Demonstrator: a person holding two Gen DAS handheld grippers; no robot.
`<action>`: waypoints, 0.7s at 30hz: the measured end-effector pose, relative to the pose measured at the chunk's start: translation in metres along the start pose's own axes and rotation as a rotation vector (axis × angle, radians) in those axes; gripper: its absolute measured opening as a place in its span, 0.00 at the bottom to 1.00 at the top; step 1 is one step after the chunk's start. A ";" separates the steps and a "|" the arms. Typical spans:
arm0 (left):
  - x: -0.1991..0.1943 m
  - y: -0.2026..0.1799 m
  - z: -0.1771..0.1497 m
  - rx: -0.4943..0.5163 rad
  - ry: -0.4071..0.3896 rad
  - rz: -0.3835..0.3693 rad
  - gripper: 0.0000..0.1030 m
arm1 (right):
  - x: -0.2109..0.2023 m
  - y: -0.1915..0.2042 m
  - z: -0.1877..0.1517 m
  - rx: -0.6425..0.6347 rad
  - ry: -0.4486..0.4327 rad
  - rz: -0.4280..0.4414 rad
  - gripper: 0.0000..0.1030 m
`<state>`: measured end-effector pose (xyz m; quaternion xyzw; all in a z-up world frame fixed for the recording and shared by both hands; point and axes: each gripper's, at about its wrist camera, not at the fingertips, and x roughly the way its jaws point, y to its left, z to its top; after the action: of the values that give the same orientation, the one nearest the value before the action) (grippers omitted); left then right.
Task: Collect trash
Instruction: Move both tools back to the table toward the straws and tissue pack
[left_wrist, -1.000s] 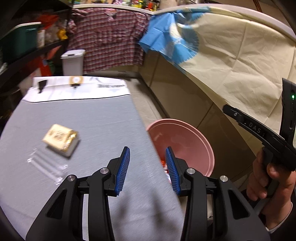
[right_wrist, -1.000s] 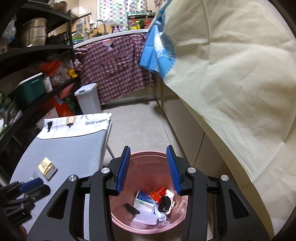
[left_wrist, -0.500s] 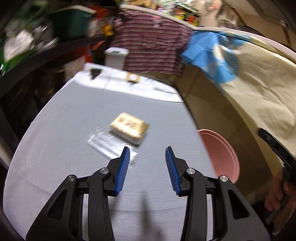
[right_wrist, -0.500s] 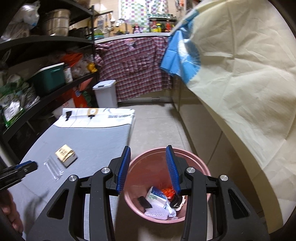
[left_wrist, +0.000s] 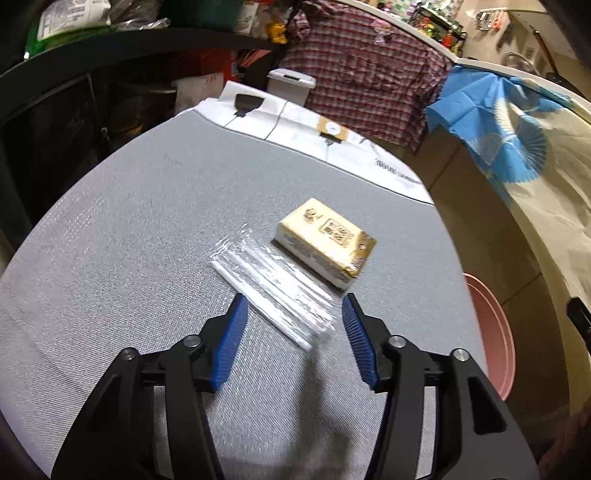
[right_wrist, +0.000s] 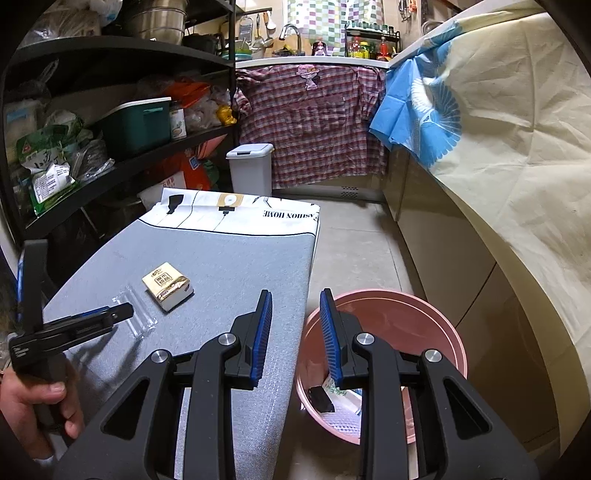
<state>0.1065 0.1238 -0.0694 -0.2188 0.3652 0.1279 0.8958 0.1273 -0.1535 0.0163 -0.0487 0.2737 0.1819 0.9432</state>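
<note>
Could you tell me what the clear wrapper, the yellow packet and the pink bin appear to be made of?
The clear crinkled wrapper looks like thin glossy plastic film: see-through, with creases catching glare. The yellow rectangular packet seems film-wrapped too, shiny at its folded end; contents cannot be told. The round pink bin looks like smooth moulded plastic with an even, slightly glossy wall.
</note>
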 end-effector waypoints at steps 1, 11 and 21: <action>0.002 0.001 0.000 -0.010 0.001 0.010 0.55 | 0.001 0.000 0.000 0.001 0.001 0.000 0.27; 0.024 -0.010 0.001 0.010 0.047 0.078 0.55 | 0.017 0.004 0.000 -0.005 0.019 0.040 0.34; 0.016 0.010 0.003 0.018 0.054 0.122 0.18 | 0.050 0.053 0.003 -0.075 0.024 0.167 0.58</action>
<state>0.1157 0.1349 -0.0818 -0.1915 0.4029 0.1733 0.8781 0.1483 -0.0881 -0.0070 -0.0629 0.2810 0.2695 0.9189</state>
